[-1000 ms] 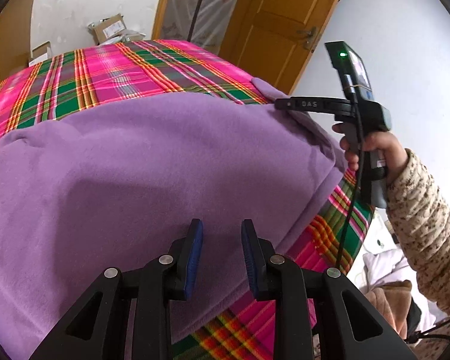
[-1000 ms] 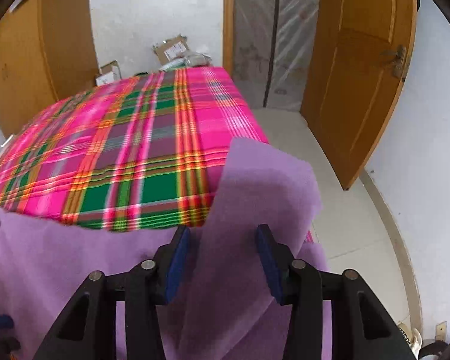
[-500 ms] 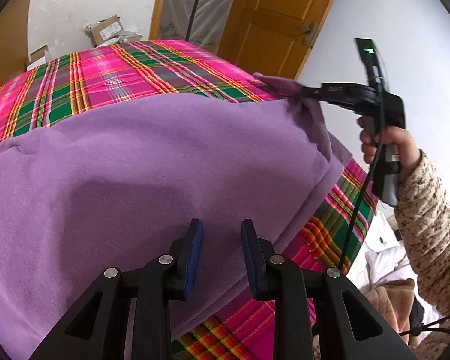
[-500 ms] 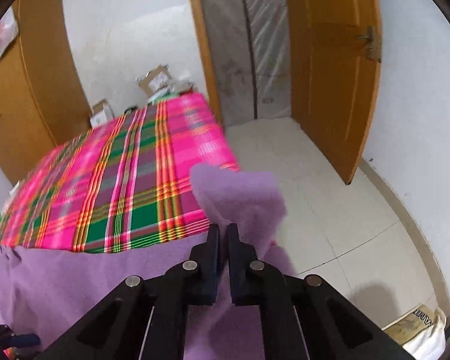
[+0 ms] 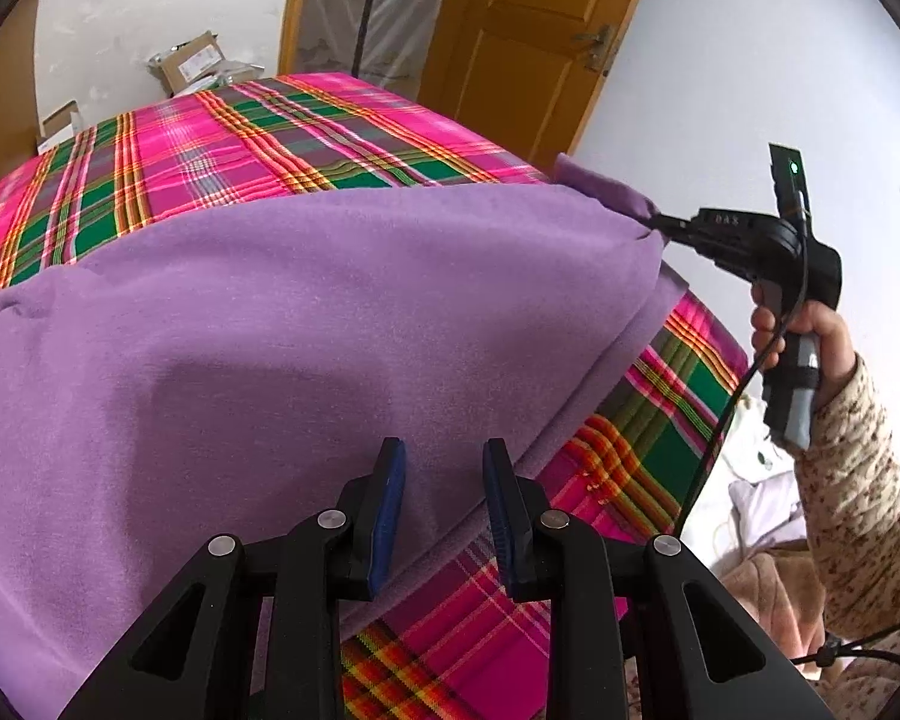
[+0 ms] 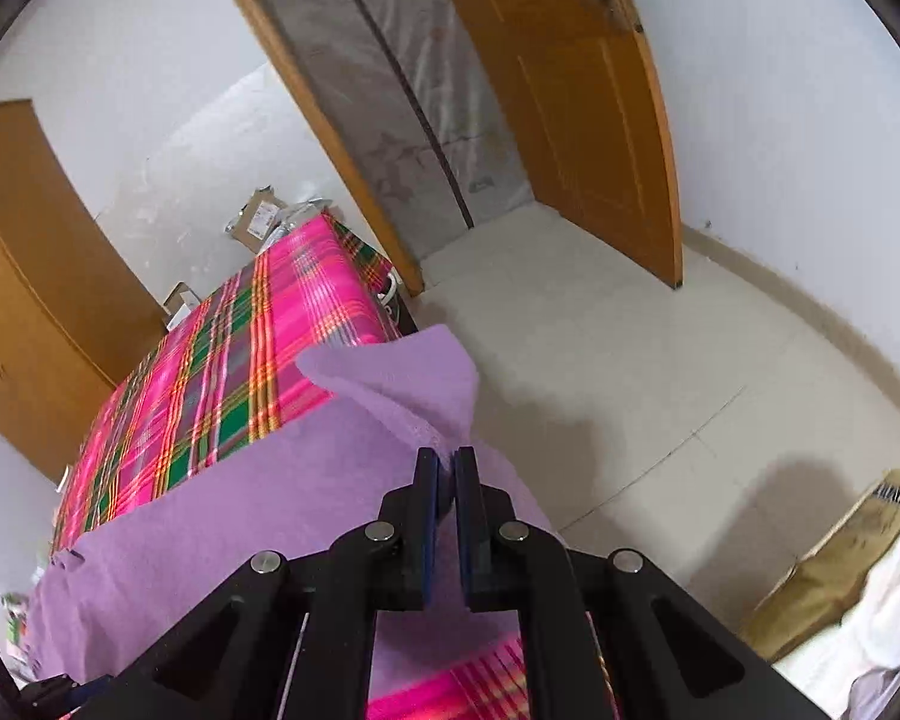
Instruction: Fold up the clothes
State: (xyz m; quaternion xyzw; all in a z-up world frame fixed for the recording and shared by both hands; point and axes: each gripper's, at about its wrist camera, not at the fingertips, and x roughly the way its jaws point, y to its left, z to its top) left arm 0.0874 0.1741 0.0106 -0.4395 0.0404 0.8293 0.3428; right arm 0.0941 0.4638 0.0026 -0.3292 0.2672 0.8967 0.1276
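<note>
The purple cloth [image 5: 306, 324] lies spread over the plaid bed [image 5: 222, 144]. The right gripper [image 6: 447, 468] has its fingers closed on one corner of the cloth; the corner sticks up past the fingertips and is lifted off the bed. In the left view the same corner is seen pinched at the far right edge of the cloth, with a hand [image 5: 810, 336] holding that gripper. The left gripper [image 5: 441, 474] is open, its blue pads [image 5: 390, 498] standing over the near edge of the cloth, and they grip nothing.
</note>
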